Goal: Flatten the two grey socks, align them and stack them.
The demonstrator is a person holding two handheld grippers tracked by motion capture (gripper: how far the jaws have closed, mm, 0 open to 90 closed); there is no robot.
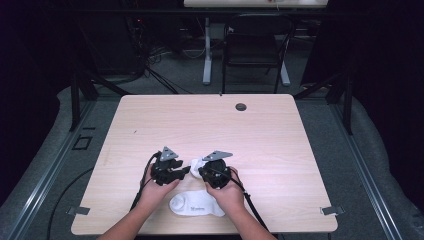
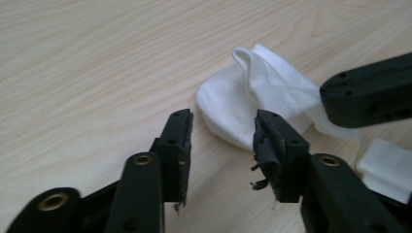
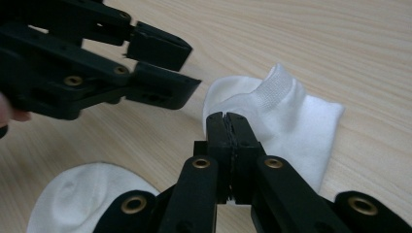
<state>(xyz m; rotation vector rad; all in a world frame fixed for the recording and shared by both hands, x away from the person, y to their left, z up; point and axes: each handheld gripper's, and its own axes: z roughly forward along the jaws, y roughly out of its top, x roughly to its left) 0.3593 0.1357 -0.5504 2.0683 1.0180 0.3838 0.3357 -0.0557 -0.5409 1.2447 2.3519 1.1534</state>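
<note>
A small white sock point(image 1: 195, 164) lies on the wooden table point(image 1: 210, 125) between my two grippers. A second white sock point(image 1: 196, 204) lies nearer the front edge, between the person's wrists. My left gripper point(image 1: 186, 171) is open, and its jaws point at the first sock point(image 2: 238, 107) from a short way off. My right gripper point(image 3: 227, 119) is shut, its tips over the curved edge of that sock point(image 3: 286, 116); I see no cloth between the jaws. The left gripper point(image 3: 193, 65) is open on the other side. The second sock point(image 3: 77, 194) lies at the lower left.
A dark round grommet point(image 1: 241, 106) sits near the table's far edge. A black chair point(image 1: 255, 45) and a white table leg point(image 1: 207, 50) stand behind the table. Small clips point(image 1: 79, 210) point(image 1: 332, 210) mark the front corners.
</note>
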